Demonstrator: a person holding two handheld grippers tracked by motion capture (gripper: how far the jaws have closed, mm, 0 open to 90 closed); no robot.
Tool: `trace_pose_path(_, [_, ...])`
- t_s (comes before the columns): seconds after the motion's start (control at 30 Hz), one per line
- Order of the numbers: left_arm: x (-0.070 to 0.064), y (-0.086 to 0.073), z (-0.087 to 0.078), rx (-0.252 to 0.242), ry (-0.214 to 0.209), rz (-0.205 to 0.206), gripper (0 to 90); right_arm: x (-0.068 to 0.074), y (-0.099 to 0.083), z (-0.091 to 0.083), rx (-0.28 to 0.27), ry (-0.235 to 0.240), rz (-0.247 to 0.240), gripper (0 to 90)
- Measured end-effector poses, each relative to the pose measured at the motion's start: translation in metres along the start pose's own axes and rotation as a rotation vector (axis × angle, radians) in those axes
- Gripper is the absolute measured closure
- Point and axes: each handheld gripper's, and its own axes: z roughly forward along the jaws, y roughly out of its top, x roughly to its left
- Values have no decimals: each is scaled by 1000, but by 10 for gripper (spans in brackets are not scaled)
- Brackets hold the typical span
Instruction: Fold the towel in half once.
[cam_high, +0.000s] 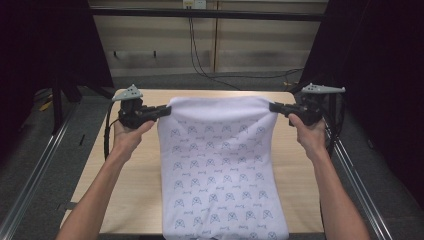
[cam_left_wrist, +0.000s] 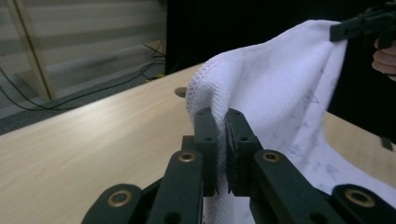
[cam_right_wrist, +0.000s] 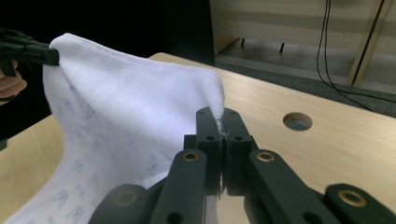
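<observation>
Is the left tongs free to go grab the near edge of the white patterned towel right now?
Probably not: the left tongs are shut on a far corner of the white patterned towel.

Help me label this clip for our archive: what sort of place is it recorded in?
Probably a lab or recording studio, not a home. A bare wooden table stands between black curtains, cables trail across the grey floor, and a hand-held left gripper and right gripper each clamp a corner of a white printed towel.

Lab recording bay: black curtains (cam_high: 385, 75), metal frame rails (cam_high: 30, 185), loose cables (cam_high: 200, 60).
</observation>
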Motion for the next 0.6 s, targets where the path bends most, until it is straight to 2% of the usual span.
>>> trace_pose_path(0.07, [-9,-3,-10,-19,-22,-3,852,6,-8,-12,5,18,-4,881])
trace_pose_path(0.1, [-18,-4,-19,-38,-13,5,853,9,-10,-18,7,23,-8,880])
trace_pose_path(0.17, [-33,-7,-33,-41,-28,26,853,22,-13,-35,6,39,-36,880])
trace_pose_path(0.23, [-46,-13,-42,-40,-51,15,855,39,-21,-56,-27,63,-68,881])
trace_pose_path(0.3, [-62,-29,-50,-11,-83,23,855,52,-35,-74,-36,81,-87,880])
trace_pose_path(0.37, [-72,-43,-49,52,-109,30,855,59,-54,-84,3,85,-88,881])
trace_pose_path(0.4, [-79,-52,-50,78,-108,40,855,63,-65,-87,25,86,-84,880])
trace_pose_path(0.43, [-85,-63,-51,98,-137,30,855,66,-77,-89,45,91,-72,880])
trace_pose_path(0.5, [-93,-78,-53,121,-157,5,854,74,-103,-92,81,101,-44,881])
trace_pose_path(0.53, [-98,-89,-53,154,-171,-6,854,76,-112,-93,98,105,-40,880])
trace_pose_path(0.57, [-101,-95,-53,173,-159,0,854,80,-126,-96,118,112,-27,881])
trace_pose_path(0.6, [-104,-104,-53,190,-172,-23,854,82,-134,-97,137,115,-21,880])
